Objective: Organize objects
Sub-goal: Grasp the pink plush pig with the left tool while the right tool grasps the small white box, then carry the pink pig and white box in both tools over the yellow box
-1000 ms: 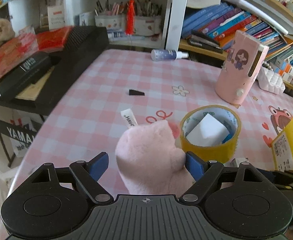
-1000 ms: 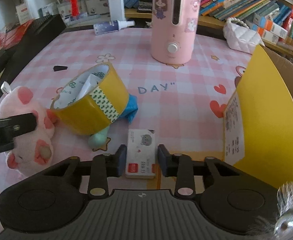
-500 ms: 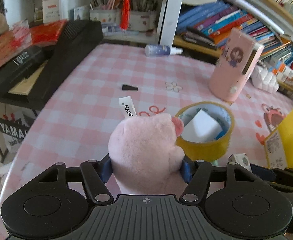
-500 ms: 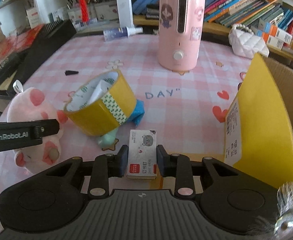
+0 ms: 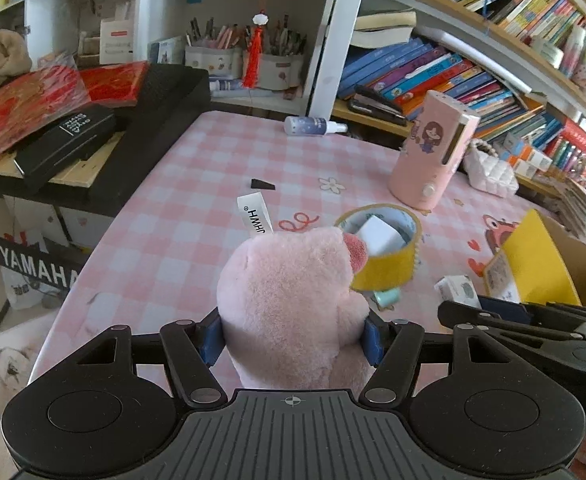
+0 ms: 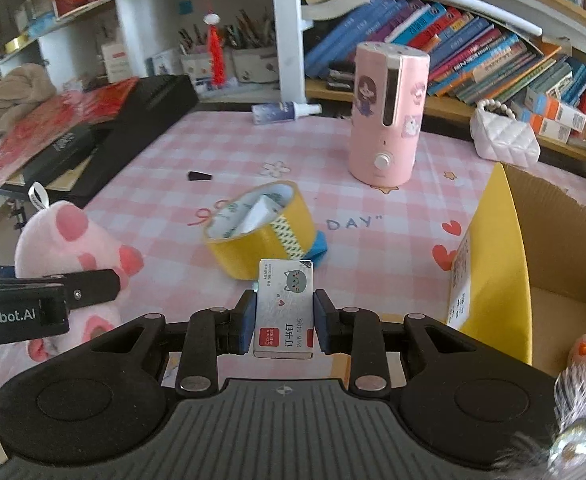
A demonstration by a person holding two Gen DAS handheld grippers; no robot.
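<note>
A pink plush toy (image 5: 293, 300) with a white tag is squeezed between the blue pads of my left gripper (image 5: 293, 336), which is shut on it and holds it above the pink checked table (image 5: 181, 220). In the right wrist view the plush (image 6: 69, 240) hangs at the left with the left gripper's finger across it. My right gripper (image 6: 284, 320) is shut on a small white staple box (image 6: 285, 300) with a cat face, held clear of the table. The left wrist view also shows that box (image 5: 457, 290) at the right.
A yellow tape roll (image 6: 261, 228) with a white block inside lies mid-table, over something blue. A pink humidifier (image 6: 385, 116), a spray bottle (image 6: 281, 112) and a small black piece (image 6: 200, 176) stand farther back. An open cardboard box (image 6: 553, 240) with a yellow flap is at the right, holding a small pink toy.
The left jaws have closed on the plush and lifted it. The right gripper has raised the staple box off the table; both views now look from higher up.
</note>
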